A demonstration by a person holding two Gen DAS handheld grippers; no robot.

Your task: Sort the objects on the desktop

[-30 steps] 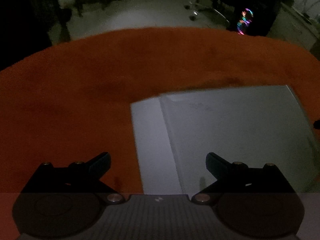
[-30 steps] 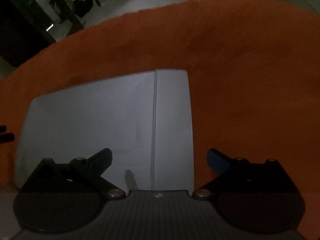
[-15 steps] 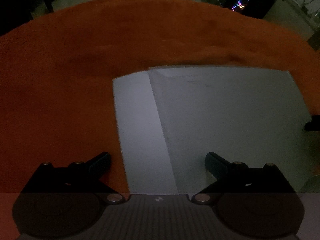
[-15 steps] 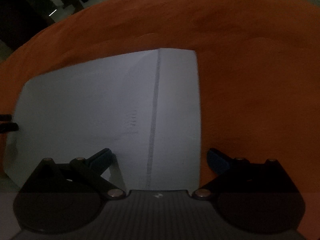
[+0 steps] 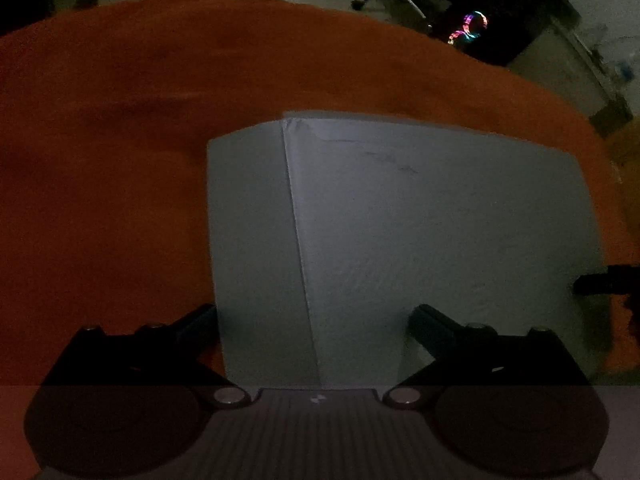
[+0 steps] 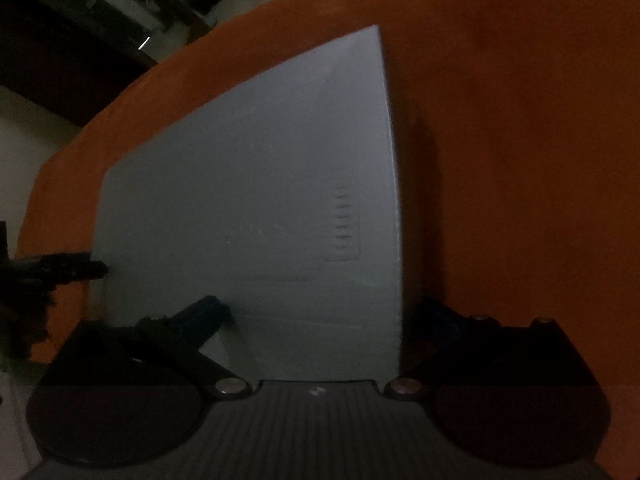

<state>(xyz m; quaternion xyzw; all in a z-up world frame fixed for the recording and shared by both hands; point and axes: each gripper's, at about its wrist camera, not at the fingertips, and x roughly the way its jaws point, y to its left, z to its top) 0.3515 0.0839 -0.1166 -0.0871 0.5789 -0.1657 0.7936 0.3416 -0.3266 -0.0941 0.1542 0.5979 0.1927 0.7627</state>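
A grey box (image 5: 420,232) stands on the orange worktop (image 5: 120,160), and both tools are at it from opposite ends. The light is dim and the edges are soft.

In the left wrist view the left tool (image 5: 316,320) is spread wide, straddling the box's near left corner. Its left finger lies outside the box's left face, against or just beside the lower edge; whether it touches cannot be told. Its right finger (image 5: 430,320) shows in front of the broad grey face. The vertical corner edge runs between the two fingers. Nothing is clamped. To the left of the box the orange surface runs bare to its far curved rim, beyond which are a dark floor and coloured lights (image 5: 470,28). At the right rim of this view the dark tip of the right tool (image 5: 600,280) sits at the box's right edge.

In the right wrist view the right tool (image 6: 324,316) is likewise spread wide. Its left finger (image 6: 208,312) shows in front of the grey face, which bears a small ribbed panel (image 6: 344,224). Its right finger sits in shadow just past the box's right edge. The box's right edge falls between the fingers, unpinched. Bare orange surface stretches off to the right. The left tool's dark tip (image 6: 60,268) shows at the box's left edge
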